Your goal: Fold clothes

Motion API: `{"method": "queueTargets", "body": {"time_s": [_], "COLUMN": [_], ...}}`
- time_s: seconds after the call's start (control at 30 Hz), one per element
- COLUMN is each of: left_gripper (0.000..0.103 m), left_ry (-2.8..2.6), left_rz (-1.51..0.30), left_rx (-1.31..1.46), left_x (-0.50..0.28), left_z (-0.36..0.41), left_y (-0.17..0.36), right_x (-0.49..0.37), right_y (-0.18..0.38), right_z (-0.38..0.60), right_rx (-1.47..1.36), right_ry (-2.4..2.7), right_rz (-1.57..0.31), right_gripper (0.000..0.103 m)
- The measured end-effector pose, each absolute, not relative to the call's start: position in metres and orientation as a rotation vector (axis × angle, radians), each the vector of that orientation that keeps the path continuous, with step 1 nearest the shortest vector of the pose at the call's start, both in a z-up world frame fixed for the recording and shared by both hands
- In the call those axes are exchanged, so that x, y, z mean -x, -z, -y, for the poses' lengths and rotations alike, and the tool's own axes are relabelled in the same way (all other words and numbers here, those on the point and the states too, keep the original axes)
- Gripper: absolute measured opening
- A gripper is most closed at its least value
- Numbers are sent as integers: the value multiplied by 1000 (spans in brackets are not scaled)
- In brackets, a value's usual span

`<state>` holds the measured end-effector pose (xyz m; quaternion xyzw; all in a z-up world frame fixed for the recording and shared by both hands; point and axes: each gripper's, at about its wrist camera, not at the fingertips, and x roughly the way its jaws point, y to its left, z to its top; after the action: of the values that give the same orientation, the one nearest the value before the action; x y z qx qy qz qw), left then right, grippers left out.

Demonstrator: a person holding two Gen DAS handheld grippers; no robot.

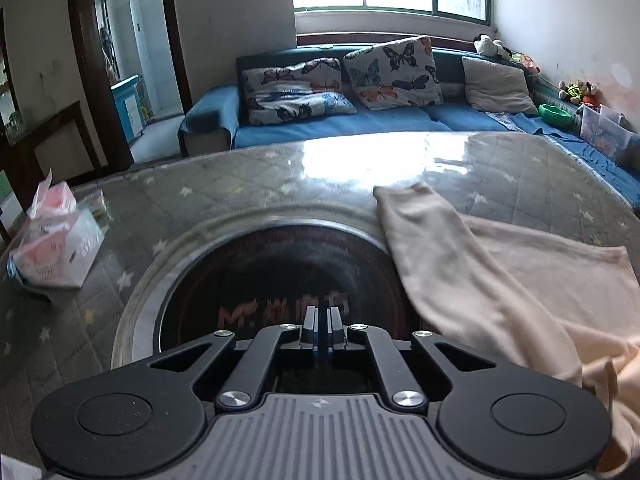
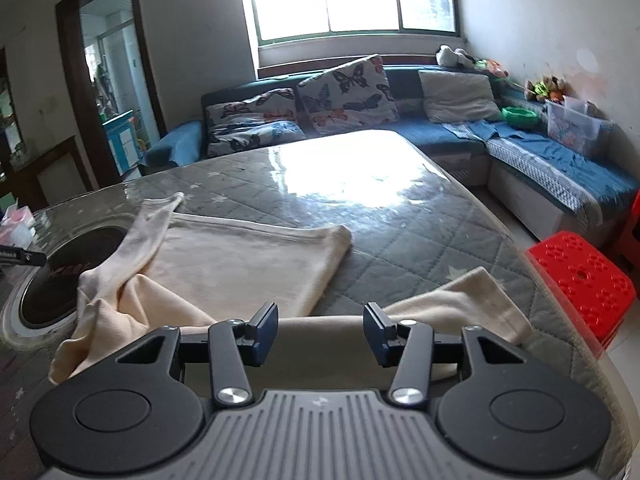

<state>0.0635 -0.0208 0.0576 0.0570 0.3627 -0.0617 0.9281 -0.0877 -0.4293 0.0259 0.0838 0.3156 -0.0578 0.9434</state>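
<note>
A cream long-sleeved garment (image 2: 240,256) lies spread on the quilted, glass-topped table (image 2: 420,232), one sleeve (image 2: 148,232) thrown up toward the round dark inset (image 2: 60,276). In the left wrist view the same garment (image 1: 500,280) lies to the right, its sleeve end (image 1: 404,196) pointing away. My left gripper (image 1: 322,320) hovers over the dark round inset (image 1: 280,280), shut with nothing between its fingers and clear of the cloth. My right gripper (image 2: 320,320) stands open just above the garment's near edge, its blue pads apart, with cloth below and nothing pinched.
A pink tissue box (image 1: 56,240) sits at the table's left. A blue sofa (image 2: 440,136) with butterfly cushions (image 2: 348,92) runs behind and along the right wall. A red plastic stool (image 2: 580,280) stands off the table's right edge. A doorway (image 1: 120,60) opens at left.
</note>
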Motion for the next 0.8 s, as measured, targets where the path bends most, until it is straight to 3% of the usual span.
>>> {"method": "queueTargets", "body": {"time_s": [0.1,0.2,0.5,0.8], "left_gripper": [33,45,67,77], "left_ry": [134,151,200,156], "left_rz": [-750,-757,-743,-763], "left_rx": [-105,-104,-97,-53], "left_x": [-53,-47,-54,-65], "left_z": [17,21,46,39], "left_y": [-54,-52,-56,-51], "right_x": [87,86,61,-22], "right_y": [-29,-32,-42,-38], "right_z": [423,417,398,351], "right_rx": [-155,-147,-120,-151], "right_ry": [103,86,-14,-254], "right_rz": [-640,-635,-633,-707], "right_gripper": [50,51,52,50]}}
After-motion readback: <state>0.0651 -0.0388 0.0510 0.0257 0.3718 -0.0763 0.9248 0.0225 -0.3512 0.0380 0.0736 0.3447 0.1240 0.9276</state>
